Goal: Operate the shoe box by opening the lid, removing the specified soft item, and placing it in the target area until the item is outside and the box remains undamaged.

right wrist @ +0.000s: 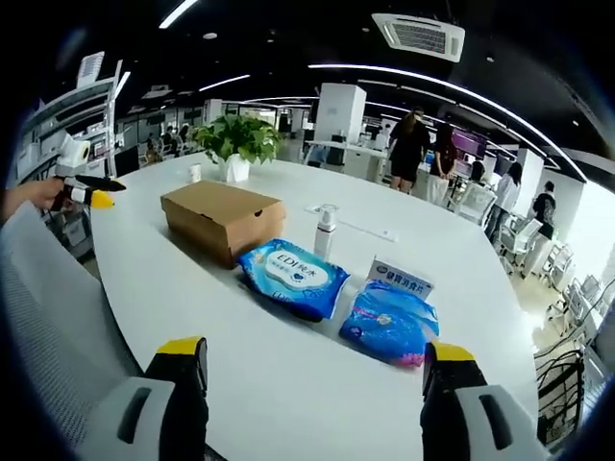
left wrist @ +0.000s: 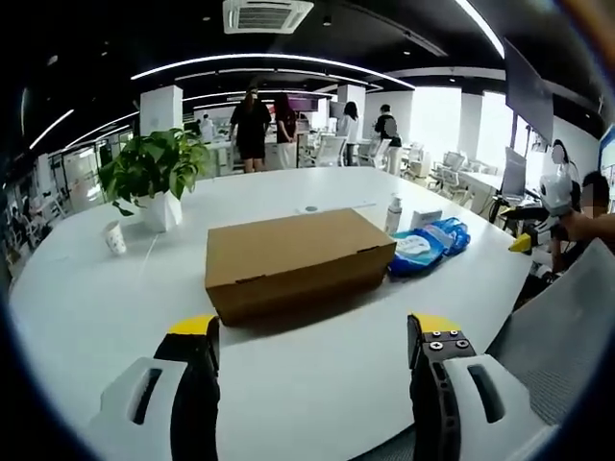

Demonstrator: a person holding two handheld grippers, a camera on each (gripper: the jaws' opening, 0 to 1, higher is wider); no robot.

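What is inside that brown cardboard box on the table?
That cannot be seen: the cardboard box has its lid shut, so the contents are hidden. Nothing rests on top. Beside it on the white table lie two blue soft packs and a small bottle.

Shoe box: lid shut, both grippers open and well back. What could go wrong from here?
1. The shoe box is thin cardboard; prying at the lid's front edge may crease or tear it.
2. The blue wipes packs lie right beside the box, with a small bottle close by; swinging the lid or box could knock them.
3. The table looks smooth, so a one-gripper lift may slide the box.
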